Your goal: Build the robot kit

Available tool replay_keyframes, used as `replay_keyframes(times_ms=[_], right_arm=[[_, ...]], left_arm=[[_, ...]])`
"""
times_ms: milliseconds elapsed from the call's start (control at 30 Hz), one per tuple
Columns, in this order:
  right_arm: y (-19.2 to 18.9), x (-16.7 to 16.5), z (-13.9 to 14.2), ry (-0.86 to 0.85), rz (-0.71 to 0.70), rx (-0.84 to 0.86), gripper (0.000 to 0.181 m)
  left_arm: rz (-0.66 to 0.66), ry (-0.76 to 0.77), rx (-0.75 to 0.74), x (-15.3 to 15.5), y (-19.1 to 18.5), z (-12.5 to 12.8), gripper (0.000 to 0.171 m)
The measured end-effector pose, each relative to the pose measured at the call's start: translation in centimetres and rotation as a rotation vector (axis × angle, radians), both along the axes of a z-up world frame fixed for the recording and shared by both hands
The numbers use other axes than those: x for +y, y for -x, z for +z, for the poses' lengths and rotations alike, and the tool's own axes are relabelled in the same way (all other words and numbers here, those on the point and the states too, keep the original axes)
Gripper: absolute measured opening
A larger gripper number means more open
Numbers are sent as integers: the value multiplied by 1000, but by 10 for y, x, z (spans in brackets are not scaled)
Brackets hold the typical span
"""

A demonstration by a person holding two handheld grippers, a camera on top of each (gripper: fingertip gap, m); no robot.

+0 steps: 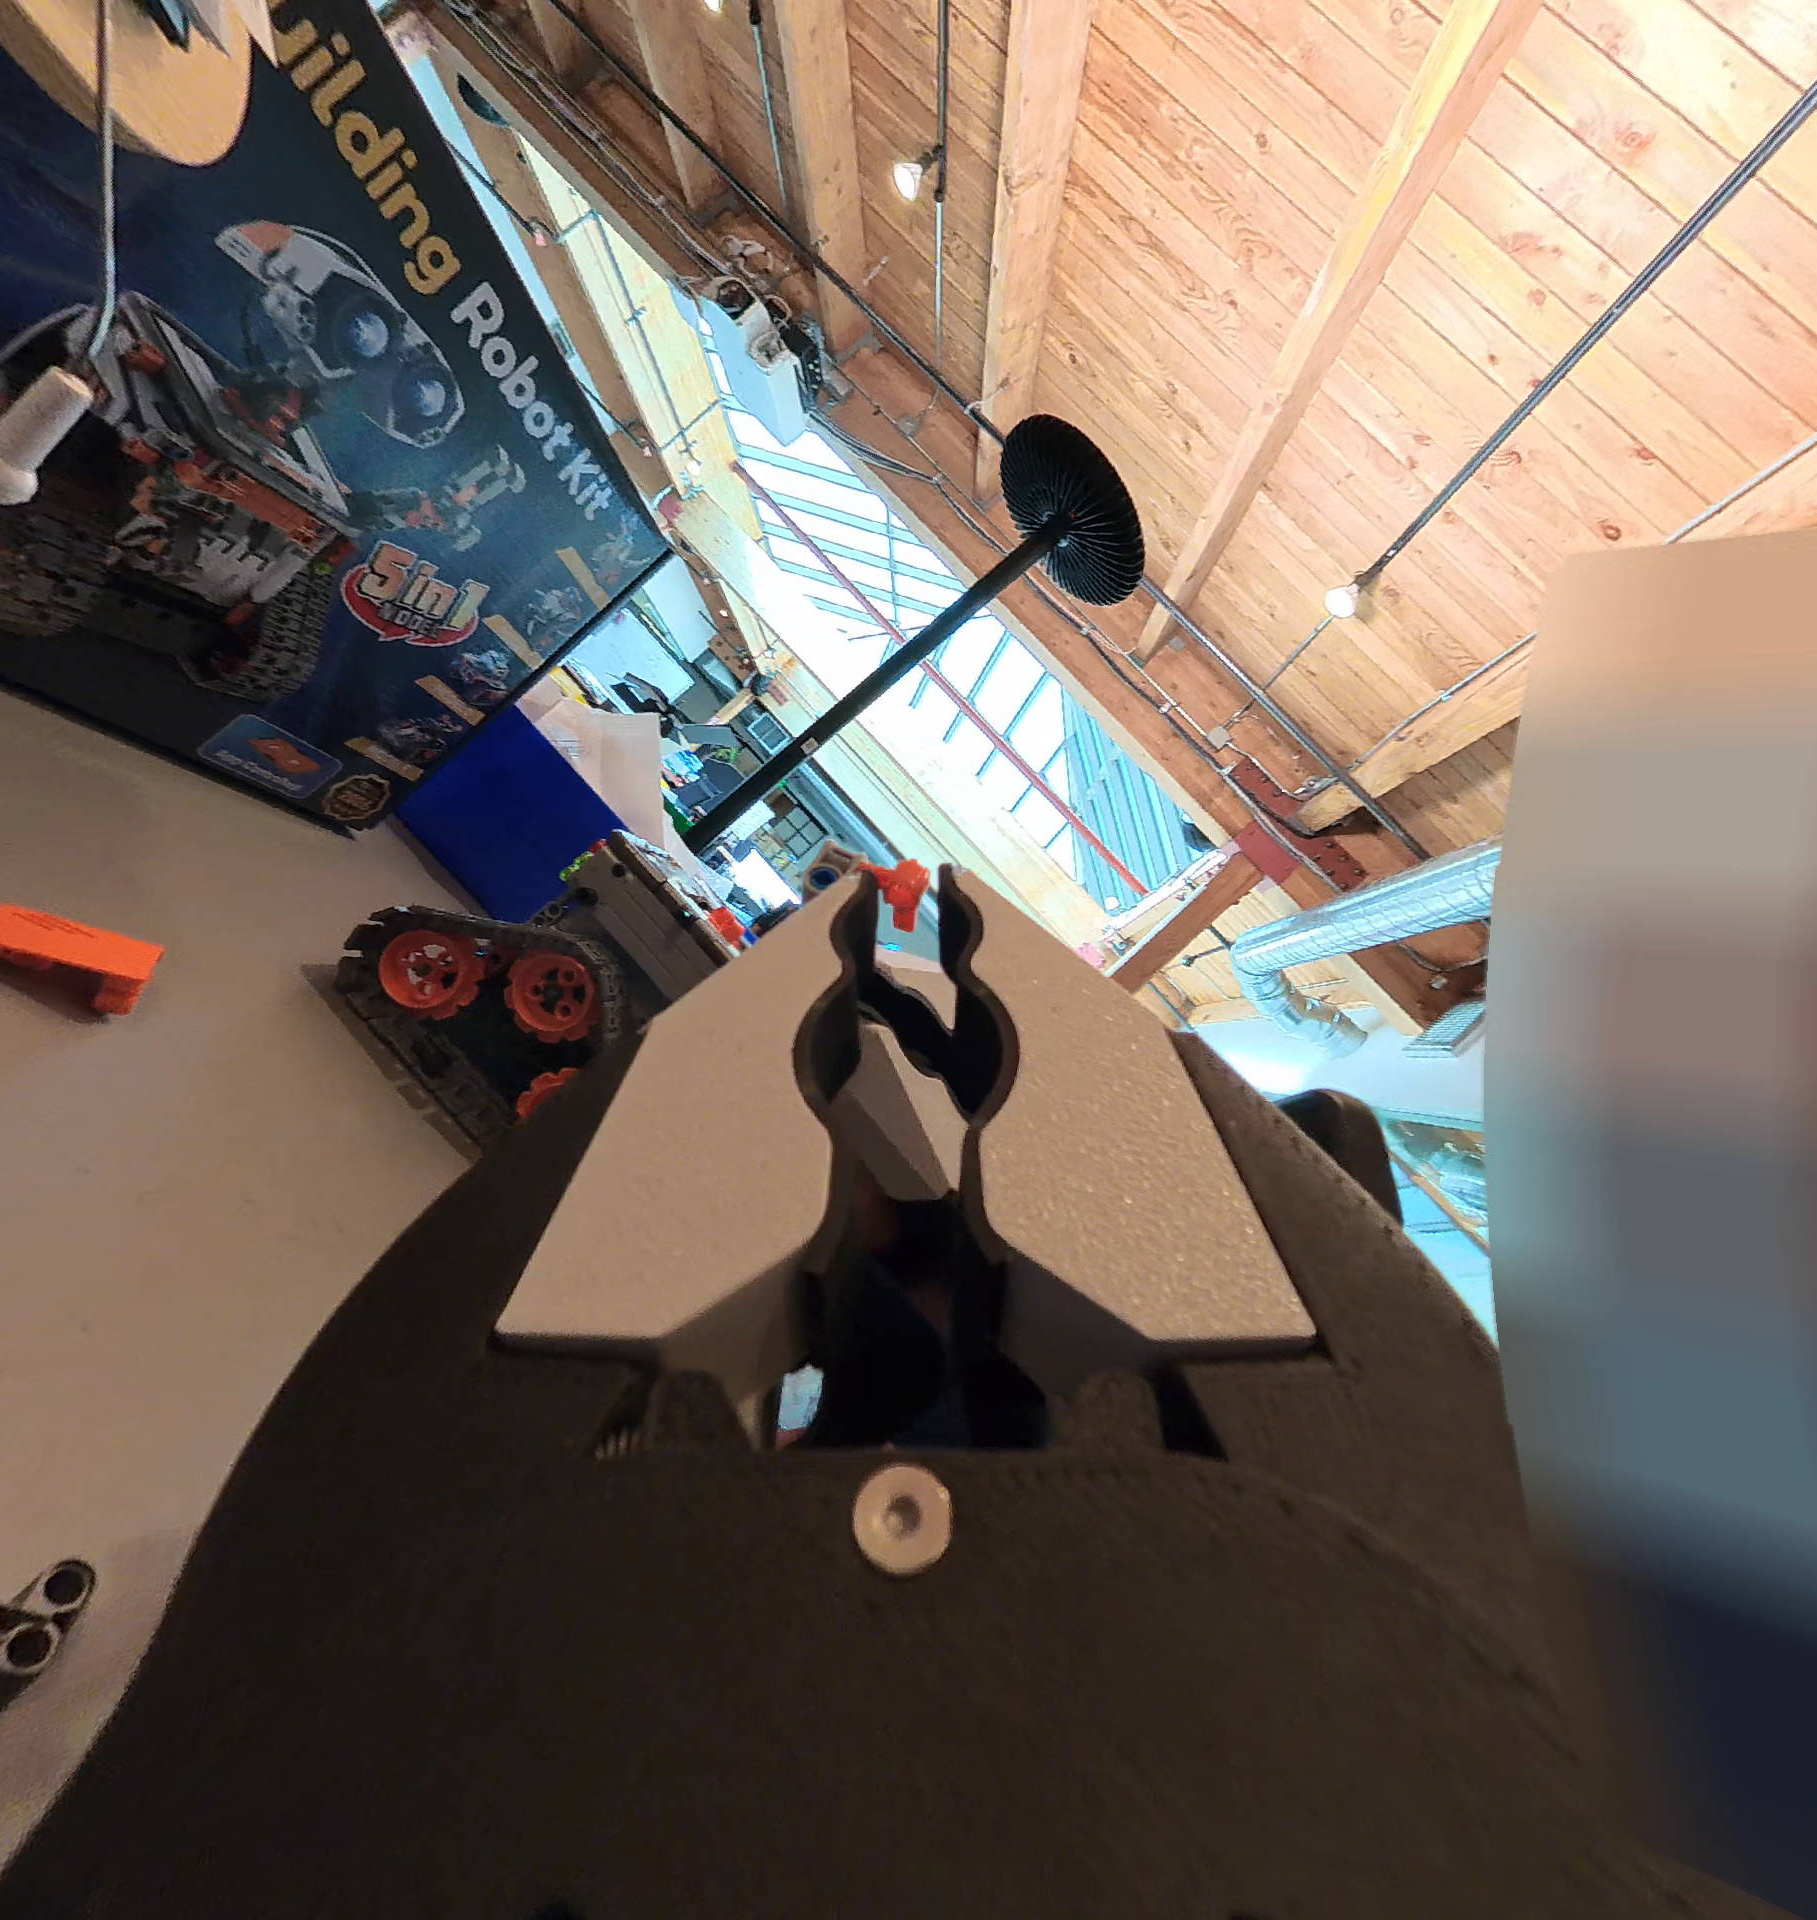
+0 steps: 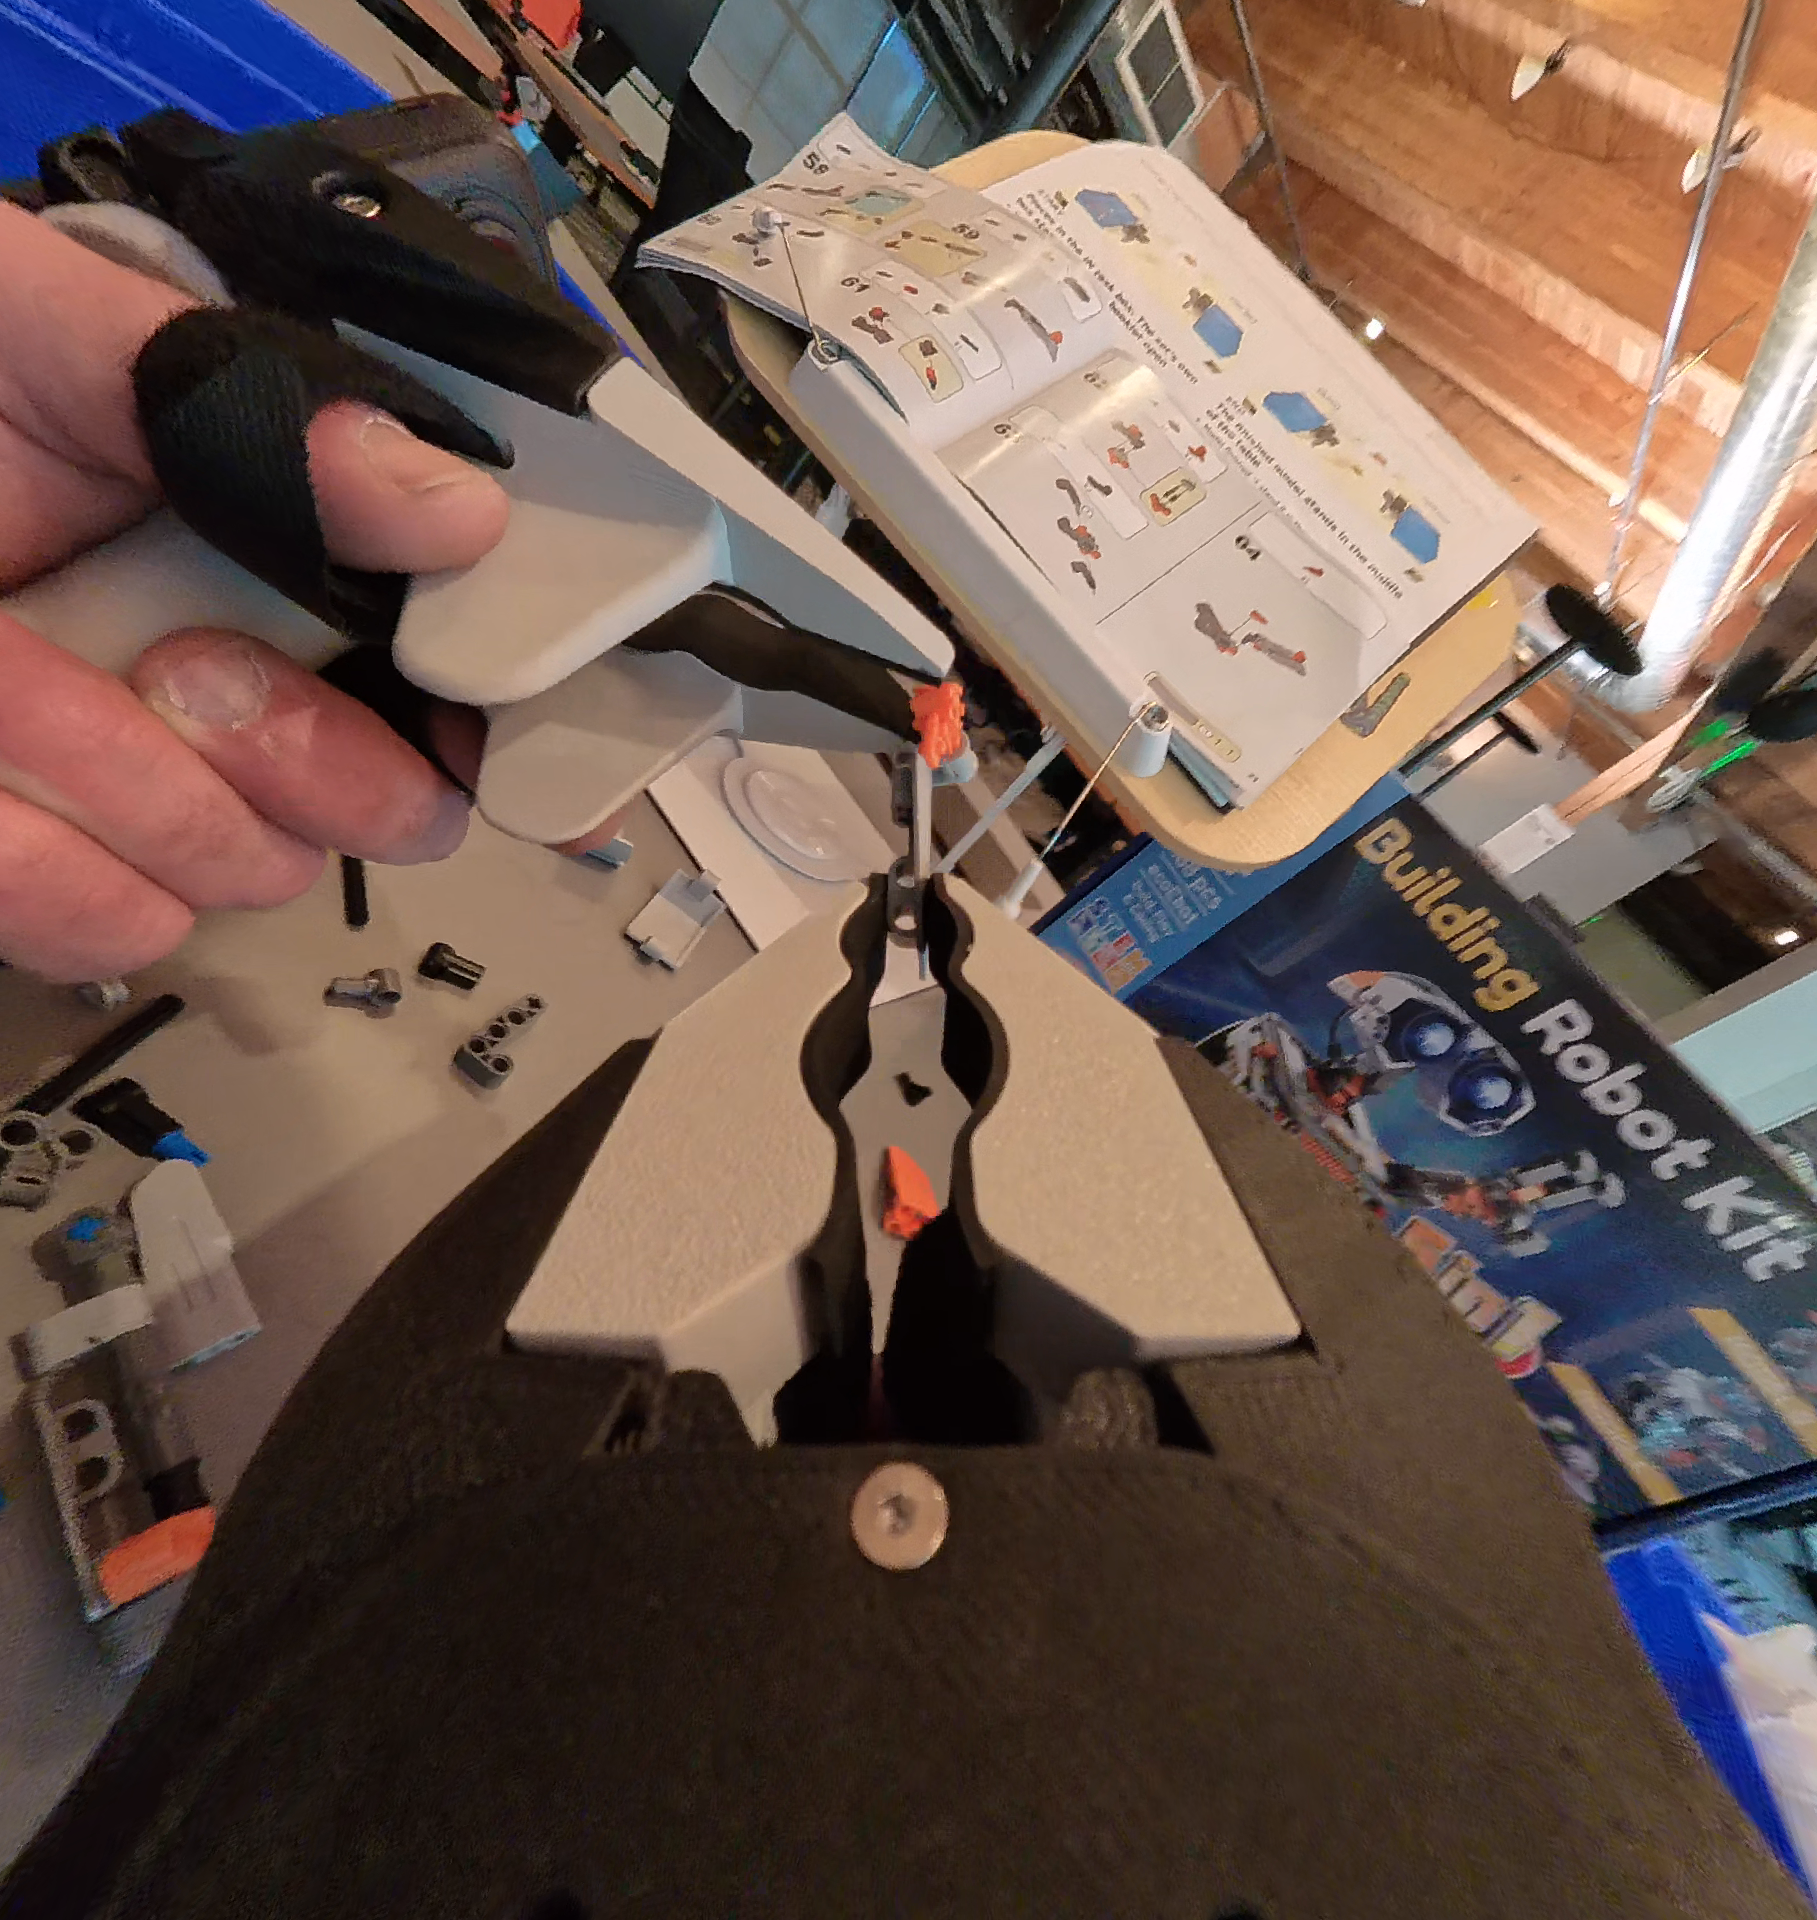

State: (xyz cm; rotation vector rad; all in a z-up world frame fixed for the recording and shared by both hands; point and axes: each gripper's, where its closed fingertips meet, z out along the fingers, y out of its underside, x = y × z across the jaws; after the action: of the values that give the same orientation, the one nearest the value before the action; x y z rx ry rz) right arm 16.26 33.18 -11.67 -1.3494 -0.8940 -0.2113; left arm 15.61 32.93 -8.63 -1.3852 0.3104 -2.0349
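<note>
The left gripper (image 2: 935, 717) pinches a small orange toothed plastic piece (image 2: 937, 717) at its tips; from its own wrist view the same orange piece (image 1: 902, 891) sits between the tips, and the jaws are clamped on it. Just below it in the right wrist view hangs a thin grey beam with round holes (image 2: 909, 842), whose lower end sits between the tips of the right gripper (image 2: 906, 902); those jaws are nearly together and closed on the beam. The orange piece touches or nearly touches the beam's upper end; which cannot be told. Both grippers have pale grey, grainy, wedge-shaped fingers with wavy black inner pads, set in rough black printed bodies with a bright screw in the middle. A bare hand (image 2: 104, 623) grips the left gripper's smooth grey handles, a black fabric strap over one finger.

On the grey matte worktop (image 2: 260, 1039) lie scattered small building parts: a dark grey L-shaped holed beam (image 2: 499, 1034), black pins, a grey motor-like block with an orange end (image 2: 114, 1423). An open instruction booklet (image 2: 1143, 416) rests on a tilted pale wooden stand, clipped by thin wires, right behind the held parts. A glossy dark-blue kit box (image 2: 1506, 1143) stands beyond. In the left wrist view, a tracked chassis with orange wheels (image 1: 488, 997) and a flat orange piece (image 1: 52, 951) lie on the worktop beside the left gripper.
</note>
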Motion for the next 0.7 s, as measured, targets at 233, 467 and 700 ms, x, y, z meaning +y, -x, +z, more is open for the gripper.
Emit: replay_keyframes(times_ms=[233,467,700], right_arm=[[2,4,-12,156,24,113,4],[1,8,-23,216,4,105,4],[0,11,-36,292,-15,95,4]], left_arm=[[91,-52,112,6,-3,-11,9],[151,-81,221,14,-4,-25,9],[218,-151,381,21,-8,-42,9]])
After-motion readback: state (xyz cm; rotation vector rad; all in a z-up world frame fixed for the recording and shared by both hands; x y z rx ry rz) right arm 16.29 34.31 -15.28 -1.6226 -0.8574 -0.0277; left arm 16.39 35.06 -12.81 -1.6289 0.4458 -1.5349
